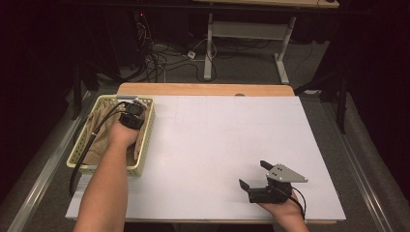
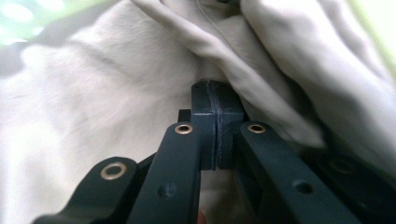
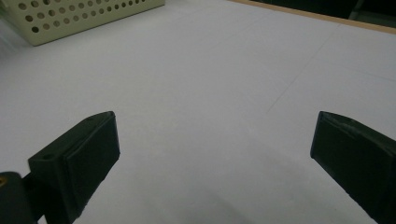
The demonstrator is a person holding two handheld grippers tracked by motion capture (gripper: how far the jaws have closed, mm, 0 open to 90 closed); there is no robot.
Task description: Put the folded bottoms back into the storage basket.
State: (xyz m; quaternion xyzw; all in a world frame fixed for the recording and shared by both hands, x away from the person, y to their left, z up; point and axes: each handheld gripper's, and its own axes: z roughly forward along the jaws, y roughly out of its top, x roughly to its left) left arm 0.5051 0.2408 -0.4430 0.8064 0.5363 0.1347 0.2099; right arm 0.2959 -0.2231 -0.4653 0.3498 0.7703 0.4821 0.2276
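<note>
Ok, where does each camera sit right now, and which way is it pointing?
High view: above the person's side, looking forward and down on the table; both forearms, left gripper in the basket, right gripper.
Left gripper view: on the left gripper, facing beige cloth; jaws shut.
Right gripper view: low over the table, right gripper open, facing the basket.
Shared: high and right gripper views both show the basket.

1. The table (image 1: pixel 319 198) has a white top with a wooden edge (image 1: pixel 203 89) at the far side.
2. Grey floor (image 1: pixel 251 72) lies beyond it, strewn with cables (image 1: pixel 159 55) (a tangled heap).
3. A white desk frame (image 1: pixel 251 31) stands behind.
4. The surroundings are dark.
</note>
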